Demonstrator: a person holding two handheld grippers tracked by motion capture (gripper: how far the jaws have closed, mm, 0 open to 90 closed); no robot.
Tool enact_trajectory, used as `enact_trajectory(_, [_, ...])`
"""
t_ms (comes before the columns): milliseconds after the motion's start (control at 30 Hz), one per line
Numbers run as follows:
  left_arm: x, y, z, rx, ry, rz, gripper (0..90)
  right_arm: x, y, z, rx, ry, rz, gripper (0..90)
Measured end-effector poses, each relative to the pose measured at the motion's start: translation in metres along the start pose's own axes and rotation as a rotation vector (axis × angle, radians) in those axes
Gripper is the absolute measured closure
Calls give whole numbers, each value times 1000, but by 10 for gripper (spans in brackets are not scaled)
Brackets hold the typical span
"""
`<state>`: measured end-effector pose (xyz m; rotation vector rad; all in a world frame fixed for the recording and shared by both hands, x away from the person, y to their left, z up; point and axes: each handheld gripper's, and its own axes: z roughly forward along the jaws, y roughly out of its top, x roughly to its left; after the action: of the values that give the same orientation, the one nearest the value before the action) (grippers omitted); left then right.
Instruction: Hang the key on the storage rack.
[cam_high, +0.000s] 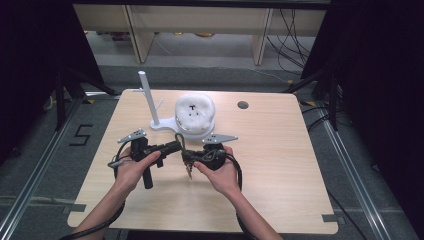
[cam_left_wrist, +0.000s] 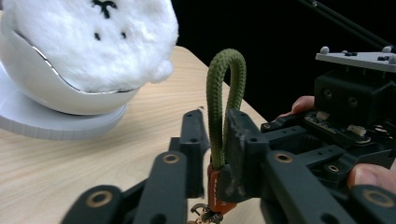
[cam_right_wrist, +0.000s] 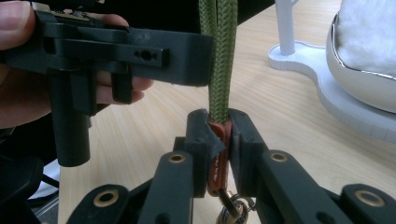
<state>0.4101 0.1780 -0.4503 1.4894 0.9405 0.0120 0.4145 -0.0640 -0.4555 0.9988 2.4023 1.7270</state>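
A green cord loop (cam_high: 178, 139) ends in an orange-red clasp (cam_right_wrist: 217, 156) with a small metal hook (cam_high: 190, 173) hanging under it. My left gripper (cam_high: 175, 146) points right, and its jaws are shut on the cord (cam_left_wrist: 224, 79) just above the clasp. My right gripper (cam_high: 188, 159) points left and is shut on the clasp itself, seen close up in the right gripper view (cam_right_wrist: 218, 135). The two grippers meet nose to nose over the middle of the table (cam_high: 280, 165), a hand on each. The loop stands up between them.
A white plush toy (cam_high: 195, 111) sits in a white bowl-shaped holder (cam_left_wrist: 60, 98) just beyond the grippers. A white post with a side peg (cam_high: 148, 97) rises from the same base at the left. A round hole (cam_high: 243, 105) is at the table's far right.
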Motion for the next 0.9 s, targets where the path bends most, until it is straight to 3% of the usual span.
enact_trajectory(33, [-1,0,0,1,15,4,743,0,0,0,-4,-1,-6,802])
enact_trajectory(200, [0,1,0,-14,5,4,755,1,1,0,7,6,10,802])
enact_trajectory(233, [-1,1,0,-13,6,7,766,1,1,1,2,2,-7,802])
enact_trajectory(333, [-1,1,0,-11,8,15,823,3,1,1,12,9,5,802])
enact_trajectory(500, [-4,2,-2,-10,17,50,838,2,0,3,0,9,-10,799])
enact_trajectory(567, [-6,3,-2,-12,20,65,840,4,1,3,1,12,4,794])
enact_trajectory(600, [-7,4,-2,-11,22,74,840,6,1,2,14,20,42,791])
enact_trajectory(633, [-8,4,-2,-12,25,82,840,3,2,4,1,23,1,787])
enact_trajectory(667, [-9,5,-2,-12,36,89,841,6,2,3,8,18,39,778])
enact_trajectory(733, [-10,7,-3,-14,58,112,842,3,3,4,-3,15,10,741])
enact_trajectory(767, [-10,8,-3,-14,70,119,842,4,3,2,3,17,31,725])
enact_trajectory(833, [-10,10,-4,-17,95,134,843,2,4,2,-3,7,16,694])
enact_trajectory(900, [-9,12,-6,-19,112,143,843,4,3,1,-1,10,41,660])
